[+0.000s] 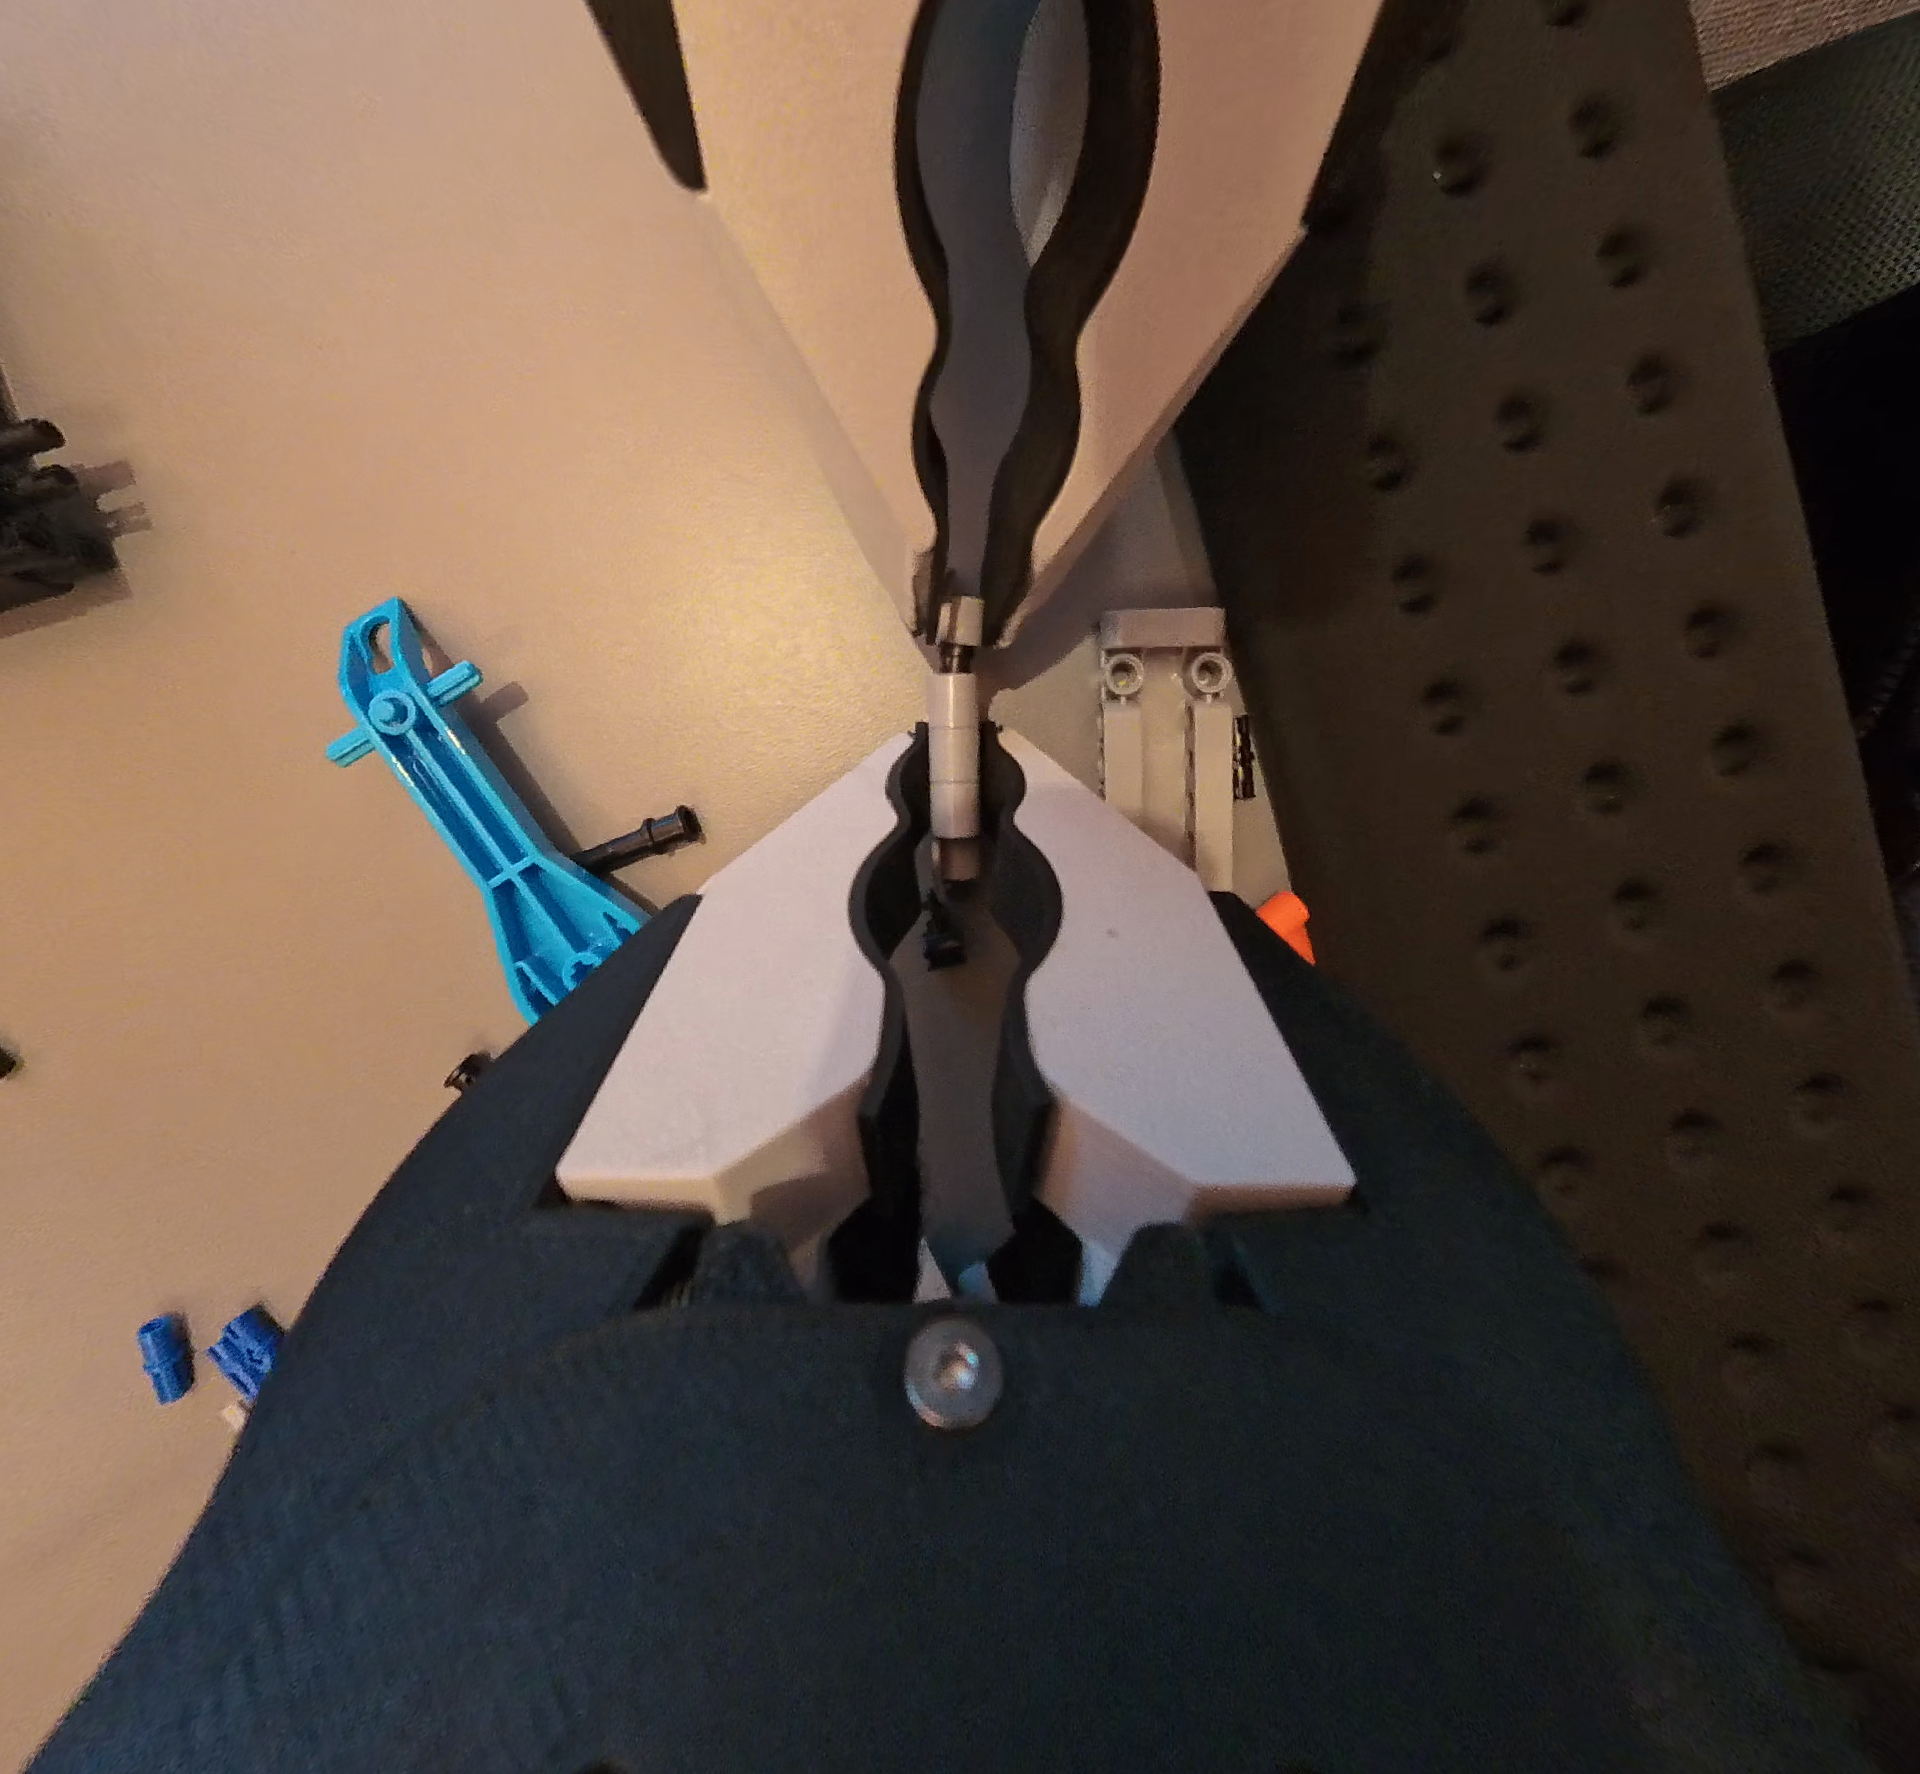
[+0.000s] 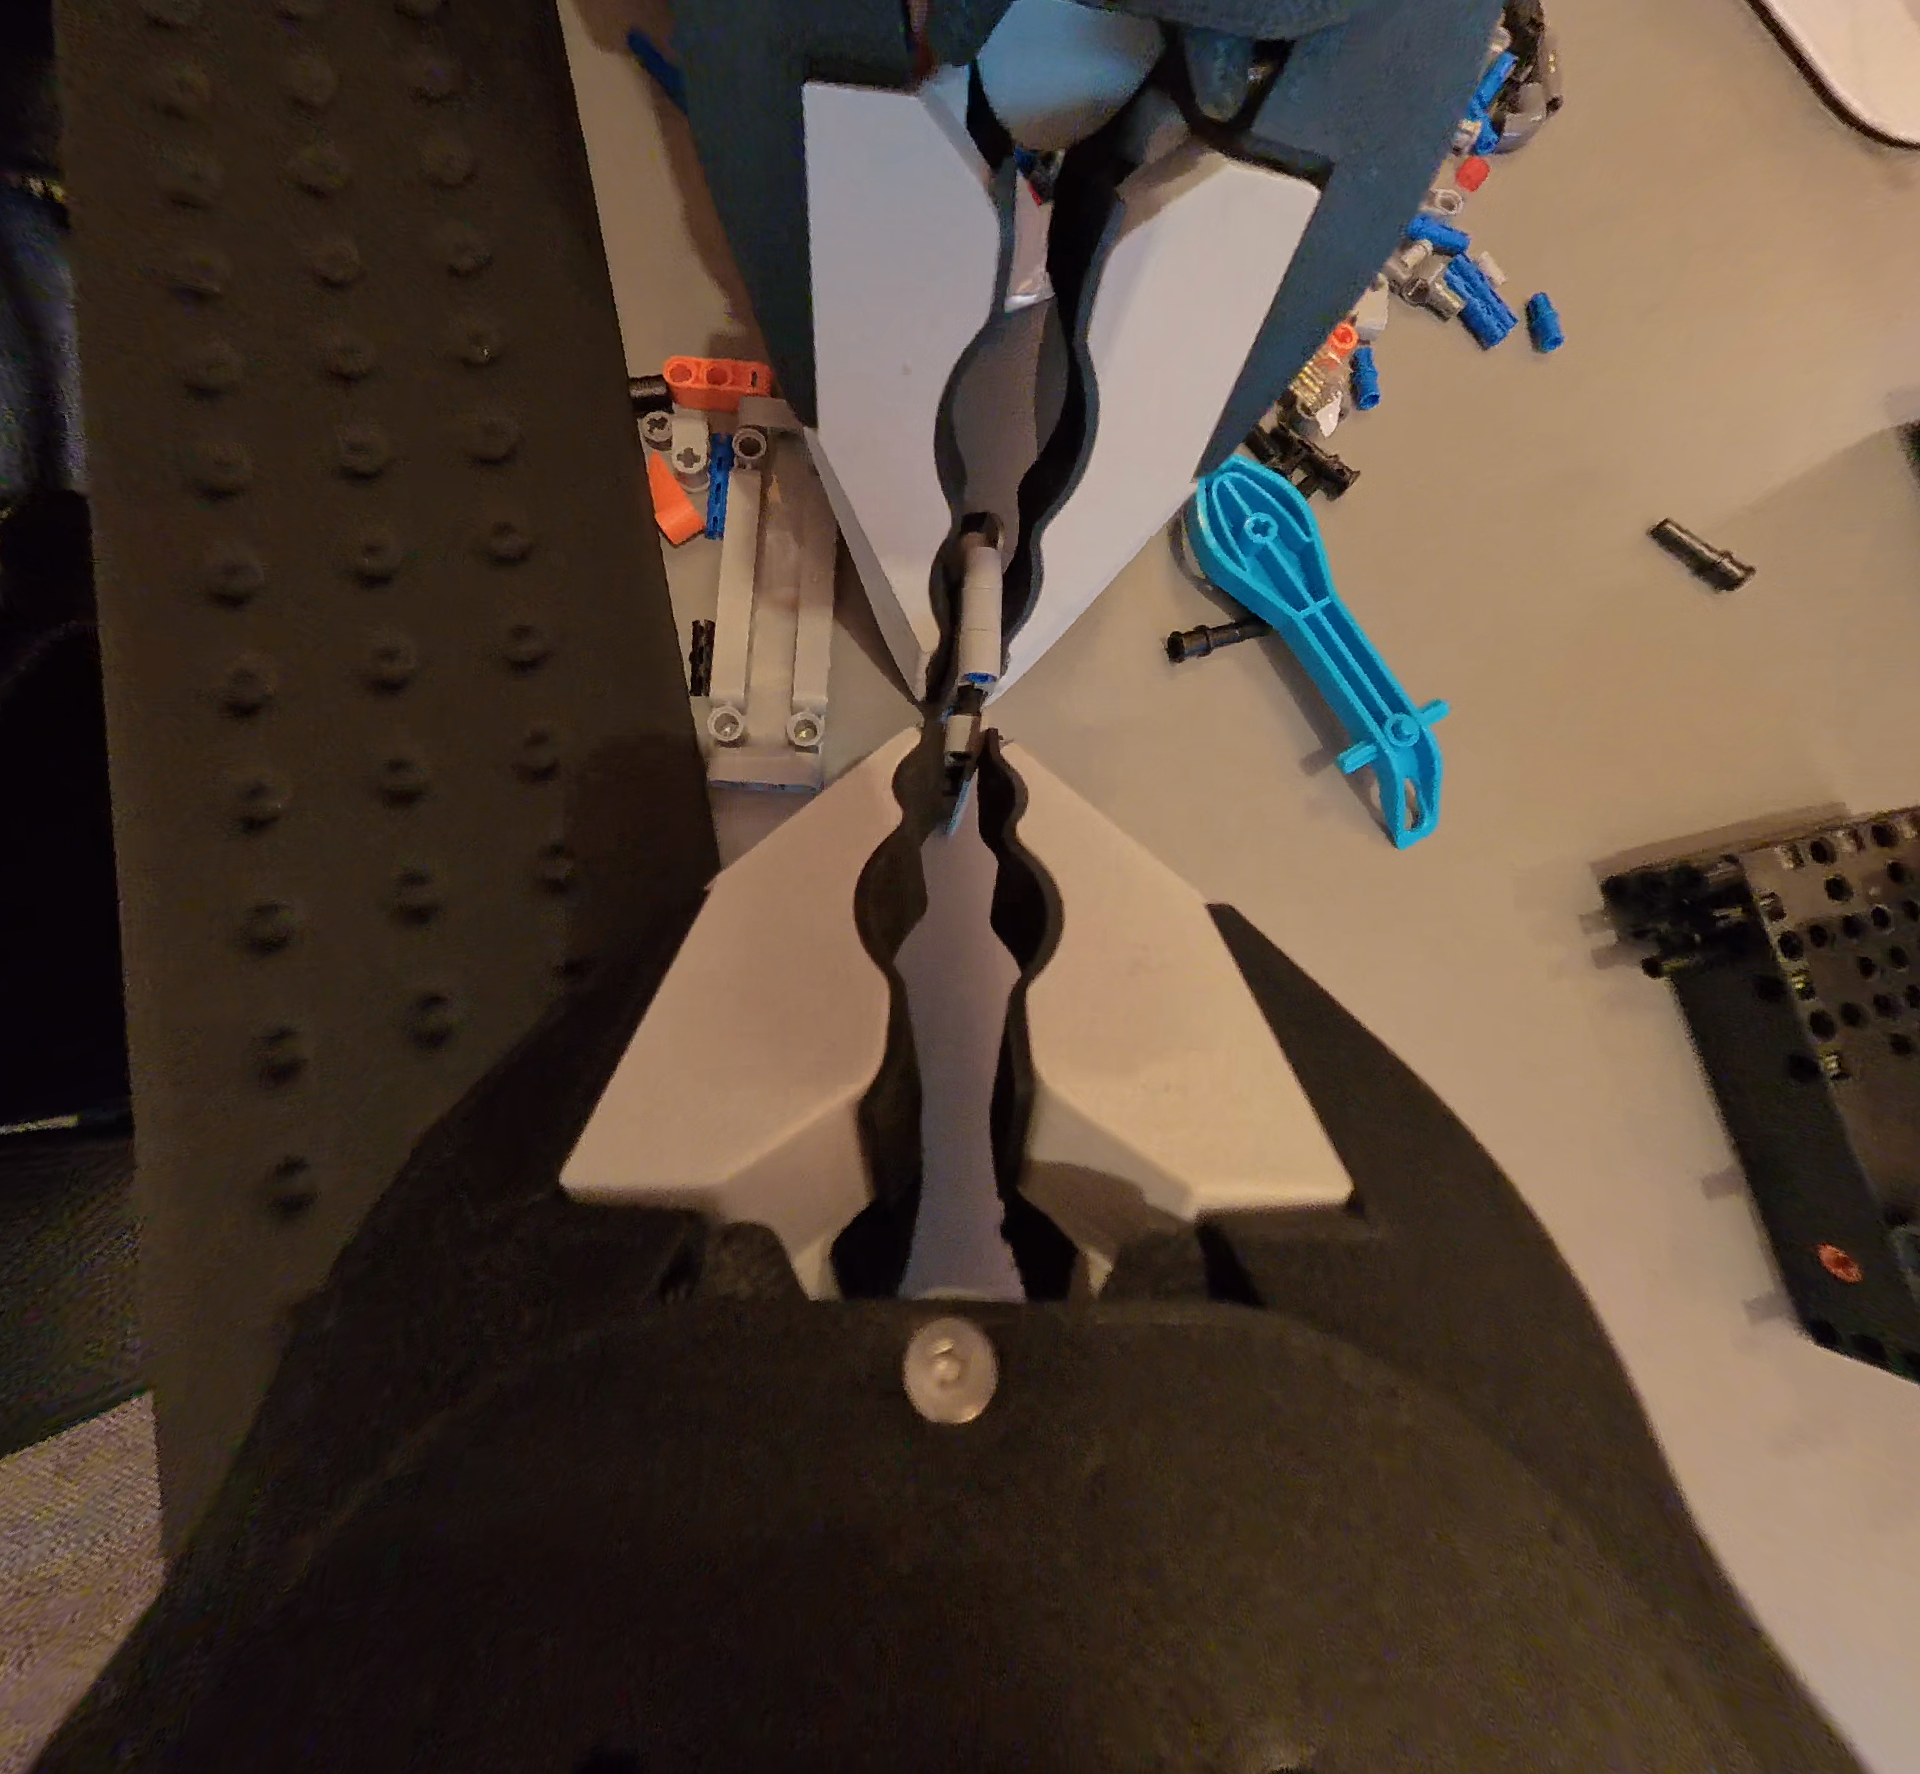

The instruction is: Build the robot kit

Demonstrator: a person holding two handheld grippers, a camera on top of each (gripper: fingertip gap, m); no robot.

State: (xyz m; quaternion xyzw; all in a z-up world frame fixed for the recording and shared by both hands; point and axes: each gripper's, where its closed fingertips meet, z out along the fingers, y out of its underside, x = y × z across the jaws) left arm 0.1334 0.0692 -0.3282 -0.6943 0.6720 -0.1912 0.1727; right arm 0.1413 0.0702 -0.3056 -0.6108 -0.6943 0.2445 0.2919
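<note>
Left wrist view: your left gripper (image 1: 954,768) is clamped on a short stack of light grey plastic bushes on a thin black axle (image 1: 956,768), the stack standing along the fingers at their tips, with a bit of black axle showing behind it between the pads. Straight ahead, tip to tip, your right gripper (image 1: 961,623) pinches the far end of the same stack, where one grey bush sits apart from the rest on the bare axle. Both grippers hang above a pale tabletop (image 1: 312,322). A bright blue plastic separator tool (image 1: 457,810) lies to the left, a black connector pin (image 1: 644,836) just beside it, two small blue pins (image 1: 203,1355) lower left. A grey beam assembly (image 1: 1169,737) lies right of the fingertips, next to a dark studded panel (image 1: 1558,685).

Right wrist view: your right gripper (image 2: 961,748) is closed on the near end of the stack, gripping a small grey piece with a blue sliver under it. Your left gripper (image 2: 977,602), opposite, holds the longer grey part. The stack is held off the tabletop, between the two. The grey beam assembly lies left of the tips with orange and grey small parts (image 2: 707,436) beyond it; the blue tool lies to the right, a scatter of blue pins (image 2: 1465,280) farther off, and a black perforated block (image 2: 1818,1049) at the right edge.
</note>
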